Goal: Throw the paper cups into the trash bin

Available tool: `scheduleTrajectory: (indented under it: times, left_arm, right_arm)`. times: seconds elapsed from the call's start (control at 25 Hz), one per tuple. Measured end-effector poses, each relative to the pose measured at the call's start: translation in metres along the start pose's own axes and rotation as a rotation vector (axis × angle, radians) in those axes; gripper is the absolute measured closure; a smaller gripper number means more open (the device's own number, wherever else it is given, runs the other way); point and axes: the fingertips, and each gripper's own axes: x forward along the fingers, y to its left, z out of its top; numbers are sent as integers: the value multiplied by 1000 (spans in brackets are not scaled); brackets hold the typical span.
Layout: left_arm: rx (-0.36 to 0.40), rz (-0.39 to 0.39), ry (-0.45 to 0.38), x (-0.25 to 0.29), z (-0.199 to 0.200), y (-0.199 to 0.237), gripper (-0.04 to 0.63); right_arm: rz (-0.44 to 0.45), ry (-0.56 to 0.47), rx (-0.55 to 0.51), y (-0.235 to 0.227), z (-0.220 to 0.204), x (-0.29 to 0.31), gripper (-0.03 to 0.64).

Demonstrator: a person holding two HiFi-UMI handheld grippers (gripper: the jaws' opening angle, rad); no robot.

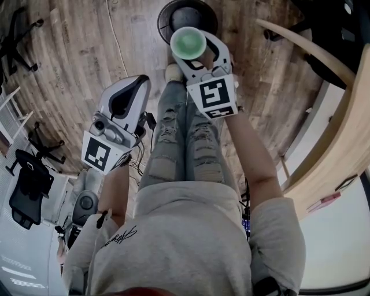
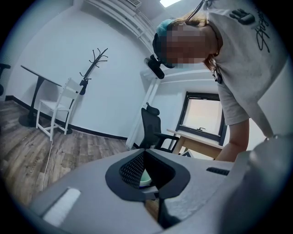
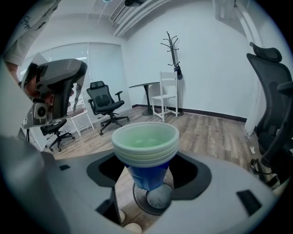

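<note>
A stack of paper cups (image 1: 187,40), green inside and blue outside, stands upright between the jaws of my right gripper (image 1: 198,53), which is shut on it. In the right gripper view the cups (image 3: 145,141) hang directly over the round dark trash bin (image 3: 155,199) on the floor. From the head view the trash bin (image 1: 167,14) lies just beyond the cups at the top centre. My left gripper (image 1: 130,92) is held up at the left, well away from the bin, jaws together and holding nothing. In its own view the left gripper (image 2: 145,160) points toward the person's arm.
The person's jeans-clad legs (image 1: 185,133) and a shoe (image 1: 172,72) stand right beside the bin. A wooden desk (image 1: 341,133) runs along the right. Black office chairs (image 1: 26,191) sit at the left, and a white chair (image 3: 169,93) stands farther back.
</note>
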Motion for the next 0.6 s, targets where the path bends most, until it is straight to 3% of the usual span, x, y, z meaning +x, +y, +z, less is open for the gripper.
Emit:
scheduleTrajectory:
  times: [0.6]
  left_arm:
    - [-20,-23,36,-2,-29,11,592]
  right_arm:
    - [-47,88,7,-13,-57,37,330]
